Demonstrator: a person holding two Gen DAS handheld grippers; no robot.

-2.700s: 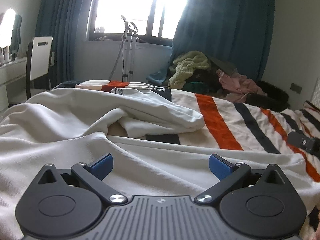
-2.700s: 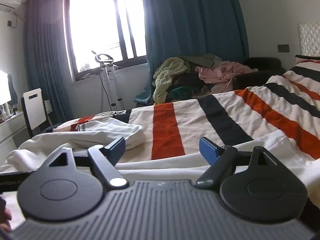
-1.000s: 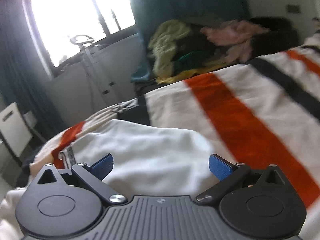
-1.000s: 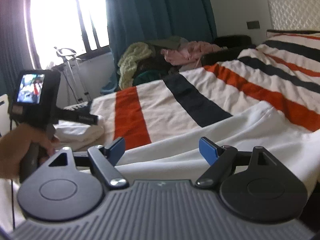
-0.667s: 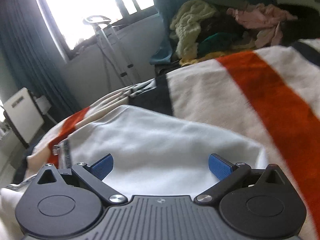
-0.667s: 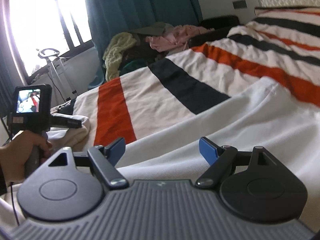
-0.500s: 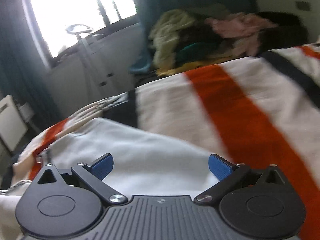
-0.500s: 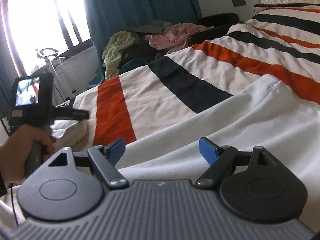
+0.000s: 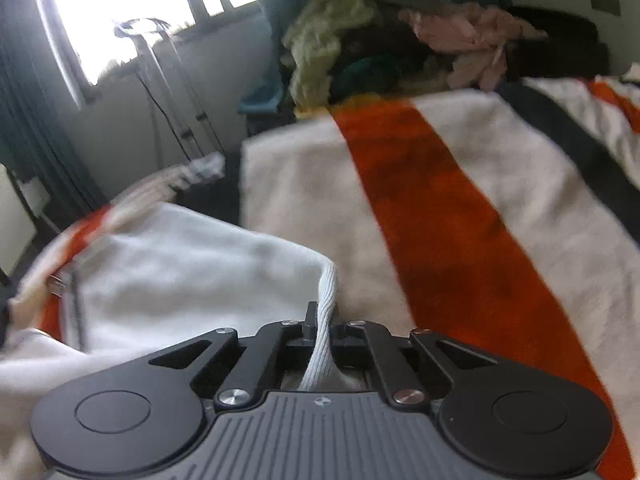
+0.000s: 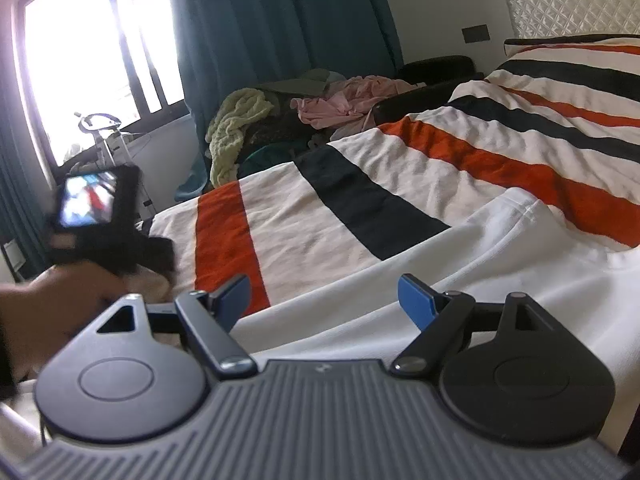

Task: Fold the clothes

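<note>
White cotton garment [image 9: 172,276] lies spread on our striped blanket [image 9: 460,216]; our left gripper [image 9: 320,330], wide a moment ago, has now clamped its ribbed cuff, so we can begin folding. Our right gripper [image 10: 324,294] waits open above the cloth.

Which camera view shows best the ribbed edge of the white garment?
The left wrist view: the ribbed edge runs close up between the shut left gripper fingers. The right wrist view shows only the white garment body beneath the open right gripper.

Striped blanket [image 10: 400,184], heap of clothes [image 10: 280,120] under teal curtains [image 10: 280,12], bright window [image 10: 92,60].
</note>
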